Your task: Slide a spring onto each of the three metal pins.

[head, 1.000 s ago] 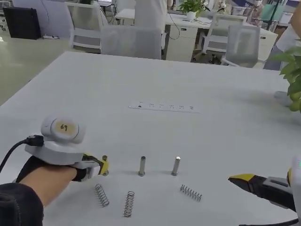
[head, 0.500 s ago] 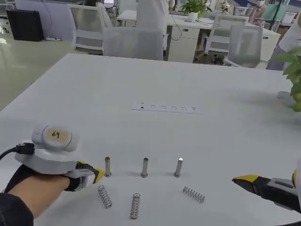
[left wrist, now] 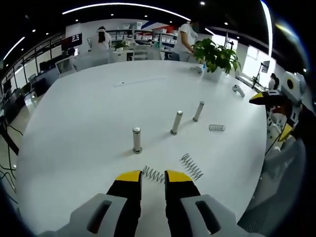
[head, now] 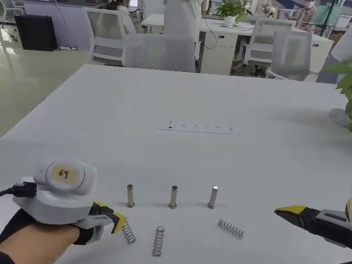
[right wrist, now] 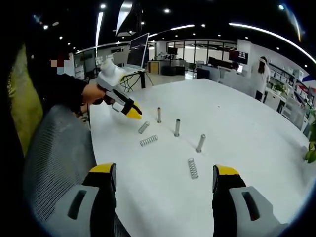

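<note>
Three metal pins stand upright in a row on the white table: left pin (head: 130,196), middle pin (head: 173,197), right pin (head: 213,197). Three springs lie flat in front of them: left spring (head: 128,232), middle spring (head: 158,241), right spring (head: 230,229). My left gripper (head: 114,219) is low at the near left, its yellow tips just short of the left spring (left wrist: 153,174). Its jaws stand a narrow gap apart with nothing between them. My right gripper (right wrist: 165,173) hovers wide open and empty at the near right, with the right spring (right wrist: 192,168) ahead of it.
A flush power strip (head: 199,127) sits in the table's middle, beyond the pins. A potted plant (head: 346,82) stands at the far right edge. Office chairs (head: 159,52) line the far side. The near table edge lies close under both grippers.
My left gripper has drawn back from the left pin and come down toward the left spring. The right gripper has hardly moved. The head camera shifted slightly.
</note>
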Action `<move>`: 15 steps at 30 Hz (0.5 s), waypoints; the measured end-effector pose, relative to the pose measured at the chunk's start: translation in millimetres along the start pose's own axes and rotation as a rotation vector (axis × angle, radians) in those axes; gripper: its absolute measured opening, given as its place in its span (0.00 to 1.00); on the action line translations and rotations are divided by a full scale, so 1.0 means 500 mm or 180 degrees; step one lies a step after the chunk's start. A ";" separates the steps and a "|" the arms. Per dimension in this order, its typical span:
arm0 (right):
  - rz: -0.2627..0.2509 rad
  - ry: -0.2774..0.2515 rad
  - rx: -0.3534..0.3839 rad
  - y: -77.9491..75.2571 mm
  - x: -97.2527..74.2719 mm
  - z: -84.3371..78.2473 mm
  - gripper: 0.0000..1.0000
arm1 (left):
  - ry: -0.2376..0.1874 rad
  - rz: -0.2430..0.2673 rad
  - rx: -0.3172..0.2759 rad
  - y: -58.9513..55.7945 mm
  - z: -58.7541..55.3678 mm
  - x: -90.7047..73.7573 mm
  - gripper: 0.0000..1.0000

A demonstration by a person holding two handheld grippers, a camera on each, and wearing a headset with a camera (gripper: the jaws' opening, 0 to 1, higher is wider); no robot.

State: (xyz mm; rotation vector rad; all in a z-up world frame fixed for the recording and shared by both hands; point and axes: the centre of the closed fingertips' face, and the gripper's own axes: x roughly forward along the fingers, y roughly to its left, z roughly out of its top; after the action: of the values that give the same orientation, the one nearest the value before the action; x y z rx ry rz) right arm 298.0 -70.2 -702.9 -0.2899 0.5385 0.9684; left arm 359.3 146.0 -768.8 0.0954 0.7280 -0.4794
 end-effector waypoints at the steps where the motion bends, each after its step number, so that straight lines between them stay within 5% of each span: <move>1: 0.0002 -0.0003 -0.0003 0.000 0.001 0.000 0.79 | 0.0017 0.0002 0.0007 -0.003 -0.004 0.002 0.11; 8: 0.0020 -0.0017 -0.0012 0.003 0.004 0.001 0.79 | 0.0137 0.0131 0.0117 -0.017 -0.018 0.025 0.18; 15: 0.0027 -0.0007 -0.0018 0.003 0.006 0.000 0.79 | 0.0234 0.0270 -0.0161 0.000 -0.036 0.040 0.31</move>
State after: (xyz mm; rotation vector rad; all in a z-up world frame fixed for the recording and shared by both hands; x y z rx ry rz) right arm 298.0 -67.3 -704.5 -0.2919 0.5355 0.9786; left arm 361.0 142.9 -795.3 0.0967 0.8043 -0.3778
